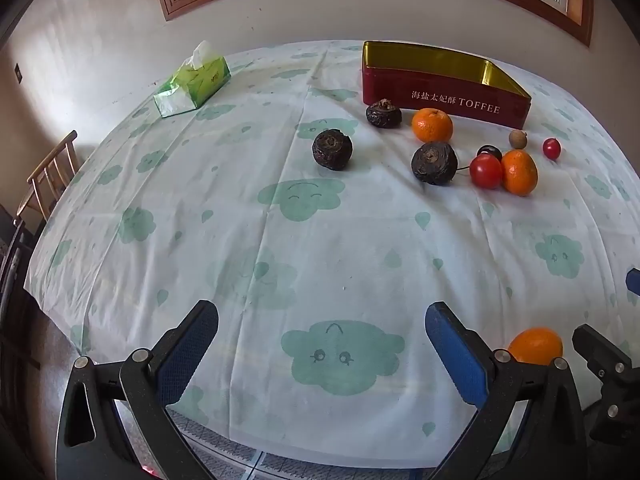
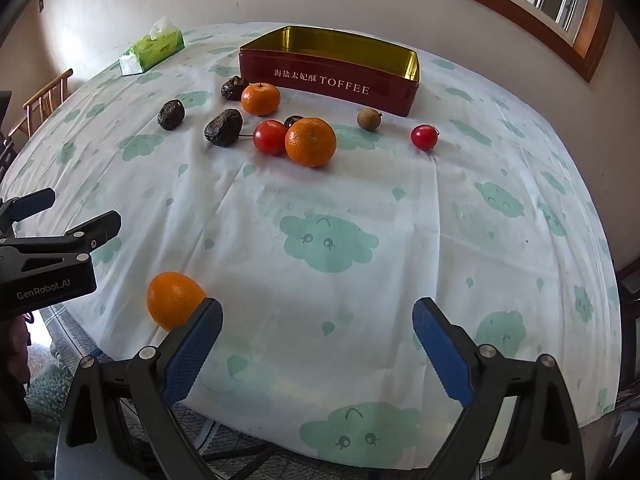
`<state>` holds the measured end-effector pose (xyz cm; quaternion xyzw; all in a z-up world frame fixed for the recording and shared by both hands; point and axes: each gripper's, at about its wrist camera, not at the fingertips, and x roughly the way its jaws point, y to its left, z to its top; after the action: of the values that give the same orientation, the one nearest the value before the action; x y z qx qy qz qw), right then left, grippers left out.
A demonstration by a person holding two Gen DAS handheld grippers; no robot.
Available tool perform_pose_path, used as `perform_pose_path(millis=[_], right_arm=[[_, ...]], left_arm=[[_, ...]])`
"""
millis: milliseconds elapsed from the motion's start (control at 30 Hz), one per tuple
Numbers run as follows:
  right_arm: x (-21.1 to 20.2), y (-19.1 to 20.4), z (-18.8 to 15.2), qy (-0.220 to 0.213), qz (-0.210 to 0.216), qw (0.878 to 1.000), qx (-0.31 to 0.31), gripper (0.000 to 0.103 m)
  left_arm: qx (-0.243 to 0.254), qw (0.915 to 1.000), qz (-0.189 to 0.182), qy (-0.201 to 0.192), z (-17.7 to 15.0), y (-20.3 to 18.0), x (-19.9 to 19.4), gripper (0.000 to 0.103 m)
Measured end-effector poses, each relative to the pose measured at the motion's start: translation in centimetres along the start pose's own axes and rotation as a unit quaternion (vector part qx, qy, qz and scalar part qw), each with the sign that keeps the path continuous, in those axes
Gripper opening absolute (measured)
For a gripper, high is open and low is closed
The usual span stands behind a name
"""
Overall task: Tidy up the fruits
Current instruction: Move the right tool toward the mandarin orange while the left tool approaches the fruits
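While both pairs of jaws stand wide open and hold nothing, the left gripper [image 1: 322,328] and the right gripper [image 2: 318,326] hang over the bare tablecloth [image 2: 360,184]. One orange [image 2: 173,300] lies near the table edge, just beside the right gripper's left finger. Farther away I count two more oranges, two red tomatoes, three dark wrinkled fruits and one small brown fruit. Behind them the red toffee tin [image 2: 332,76] stands empty, its long side running left to right.

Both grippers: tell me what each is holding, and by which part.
Nothing is held. The left gripper and the right gripper both stand open over bare tablecloth; the nearest orange lies untouched beside the right one.
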<state>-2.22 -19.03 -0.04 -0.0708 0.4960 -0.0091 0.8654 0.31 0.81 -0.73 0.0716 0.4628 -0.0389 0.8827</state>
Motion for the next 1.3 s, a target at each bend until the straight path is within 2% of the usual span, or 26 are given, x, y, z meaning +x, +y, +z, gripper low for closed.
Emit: perform_pose_path(millis=[667, 1300], right_arm=[[0.3, 0.3, -0.1, 0.006, -0.006, 1.000, -0.003, 0.092], [0.4, 1.0, -0.2, 0.017, 0.011, 1.000, -0.019, 0.078]], left_arm=[[-0.005, 0.9999, 0.003, 0.010, -0.1, 0.2, 0.4, 0.103], [-0.010, 0.9998, 0.007, 0.017, -0.1, 0.5, 0.6, 0.103]])
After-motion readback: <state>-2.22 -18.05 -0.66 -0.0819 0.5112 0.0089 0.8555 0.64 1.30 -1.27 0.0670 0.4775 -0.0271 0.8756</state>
